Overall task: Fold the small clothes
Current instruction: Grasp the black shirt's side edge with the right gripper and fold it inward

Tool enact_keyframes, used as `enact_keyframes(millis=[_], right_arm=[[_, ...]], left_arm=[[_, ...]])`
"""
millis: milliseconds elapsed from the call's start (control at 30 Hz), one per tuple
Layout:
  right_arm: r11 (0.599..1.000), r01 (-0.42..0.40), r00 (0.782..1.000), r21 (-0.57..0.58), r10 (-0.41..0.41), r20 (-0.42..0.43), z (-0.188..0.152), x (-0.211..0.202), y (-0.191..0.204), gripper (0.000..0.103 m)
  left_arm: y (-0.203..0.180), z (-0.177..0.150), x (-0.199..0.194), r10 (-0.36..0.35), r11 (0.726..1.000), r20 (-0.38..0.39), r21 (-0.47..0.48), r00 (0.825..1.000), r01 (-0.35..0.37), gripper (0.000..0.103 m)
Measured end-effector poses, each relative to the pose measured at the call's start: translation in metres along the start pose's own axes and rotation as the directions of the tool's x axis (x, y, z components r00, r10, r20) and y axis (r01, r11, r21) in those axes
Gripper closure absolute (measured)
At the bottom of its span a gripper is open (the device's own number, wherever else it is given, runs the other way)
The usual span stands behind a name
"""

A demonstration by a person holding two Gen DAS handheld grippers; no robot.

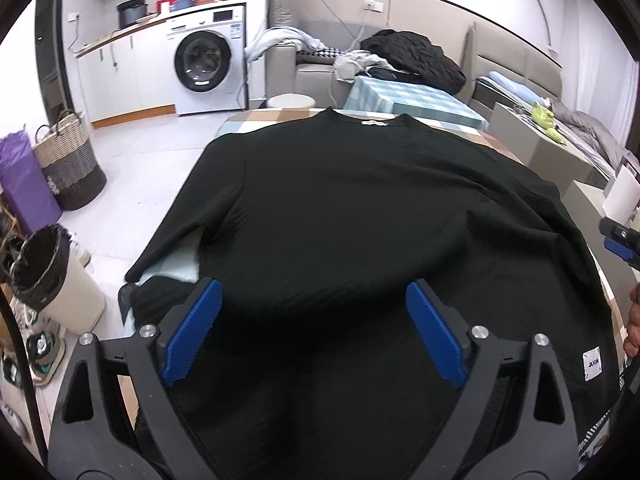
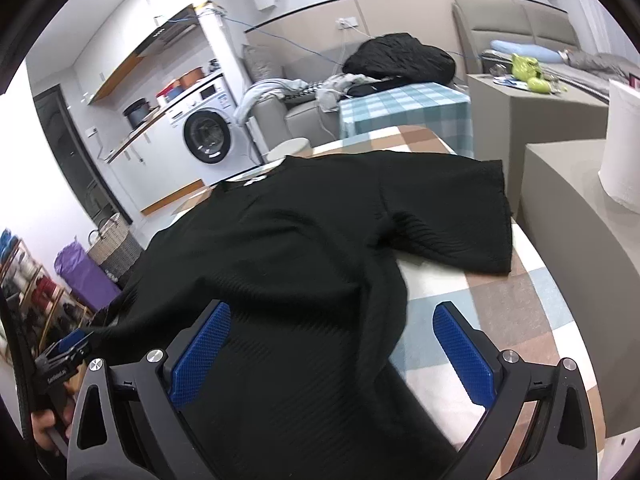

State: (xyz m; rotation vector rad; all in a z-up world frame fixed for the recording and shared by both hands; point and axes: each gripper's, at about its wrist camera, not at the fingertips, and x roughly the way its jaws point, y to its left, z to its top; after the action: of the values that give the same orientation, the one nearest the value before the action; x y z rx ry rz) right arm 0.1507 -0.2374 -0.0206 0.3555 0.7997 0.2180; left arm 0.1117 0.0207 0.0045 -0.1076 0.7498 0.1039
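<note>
A black short-sleeved T-shirt point(image 1: 340, 200) lies spread flat on a table with a checked cloth point(image 1: 276, 114), its collar at the far end. My left gripper point(image 1: 314, 320) hovers over the near part of the shirt. It is open, and its blue pads point(image 1: 192, 332) stand wide apart with fabric below them. In the right wrist view the same T-shirt point(image 2: 288, 240) shows one sleeve stretched out to the right over the checked table point(image 2: 500, 300). My right gripper point(image 2: 332, 344) is open over the shirt's right side edge. A white label point(image 1: 592, 362) sits near the hem.
A woven laundry basket point(image 1: 70, 160) and a lined bin point(image 1: 52, 276) stand on the floor to the left. Beyond the table are a washing machine point(image 1: 204, 60) and a sofa with a dark clothes pile point(image 1: 412, 56). Grey boxes point(image 2: 560, 220) and a paper roll point(image 2: 622, 140) are close on the right.
</note>
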Motion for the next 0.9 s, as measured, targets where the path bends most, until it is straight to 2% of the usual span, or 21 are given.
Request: enact_keyframes(millis=[167, 300, 433, 467, 600, 700, 800, 900], right_arm=[[0.991, 0.030, 0.999, 0.131, -0.025, -0.034, 0.012, 0.013, -0.027, 0.010], [0.966, 0.071, 0.997, 0.248, -0.059, -0.053, 0.018, 0.018, -0.060, 0.012], [0.920, 0.107, 0.993, 0.376, -0.082, -0.084, 0.022, 0.030, -0.101, 0.014], [0.911, 0.110, 0.993, 0.397, -0.082, -0.086, 0.023, 0.032, -0.108, 0.017], [0.868, 0.094, 0.993, 0.488, -0.044, -0.113, 0.026, 0.047, -0.139, 0.023], [0.866, 0.100, 0.993, 0.490, -0.054, -0.106, 0.034, 0.052, -0.146, 0.027], [0.887, 0.122, 0.989, 0.446, -0.072, -0.126, 0.044, 0.064, -0.144, 0.035], [0.899, 0.190, 0.979, 0.394, -0.141, -0.150, 0.052, 0.075, -0.140, 0.056]], left_arm=[[-0.007, 0.013, 0.012, -0.029, 1.000, -0.007, -0.007, 1.000, 0.029, 0.011], [-0.010, 0.023, 0.026, -0.029, 0.999, -0.017, -0.018, 0.999, 0.029, 0.011], [-0.011, 0.029, 0.036, -0.025, 0.999, -0.025, -0.028, 0.999, 0.024, 0.011], [-0.011, 0.030, 0.038, -0.023, 0.999, -0.024, -0.029, 0.999, 0.023, 0.011], [-0.013, 0.031, 0.046, -0.020, 0.999, -0.033, -0.027, 0.999, 0.019, 0.011], [-0.012, 0.031, 0.052, -0.011, 1.000, -0.037, -0.028, 0.999, 0.010, 0.011], [-0.009, 0.030, 0.055, -0.010, 0.999, -0.042, -0.034, 0.999, 0.009, 0.011], [-0.008, 0.032, 0.058, -0.005, 0.999, -0.042, -0.038, 0.999, 0.004, 0.011]])
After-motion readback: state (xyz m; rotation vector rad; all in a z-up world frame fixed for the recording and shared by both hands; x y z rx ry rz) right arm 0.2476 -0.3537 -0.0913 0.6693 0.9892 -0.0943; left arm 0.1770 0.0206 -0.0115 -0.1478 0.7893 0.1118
